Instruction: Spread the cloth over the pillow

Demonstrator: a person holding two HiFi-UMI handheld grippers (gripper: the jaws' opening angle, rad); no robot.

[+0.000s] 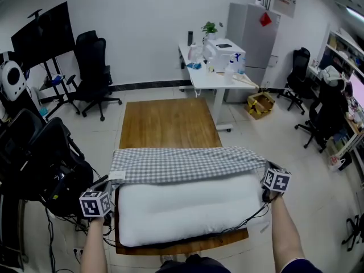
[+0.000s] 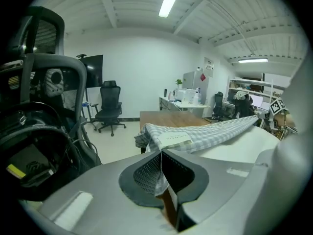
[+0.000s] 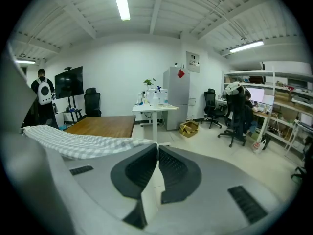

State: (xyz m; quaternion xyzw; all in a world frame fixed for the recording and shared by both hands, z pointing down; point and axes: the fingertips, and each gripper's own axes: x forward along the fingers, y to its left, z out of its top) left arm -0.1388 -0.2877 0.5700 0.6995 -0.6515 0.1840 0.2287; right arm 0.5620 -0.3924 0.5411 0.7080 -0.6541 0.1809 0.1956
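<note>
Cloth [image 1: 187, 164] in left tongs [image 2: 160, 153], right tongs [image 3: 157, 148]

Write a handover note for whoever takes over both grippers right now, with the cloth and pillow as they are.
Left gripper: shut on the left end of the checked cloth.
Right gripper: shut on the cloth's right end.
Things: the cloth lies as a band across the far part of the white pillow, which rests on the wooden table.
Done: both ends gripped, cloth stretched across the pillow's width.
Left: the pillow's near part is bare; probably draw the cloth toward you over it, then release.
</note>
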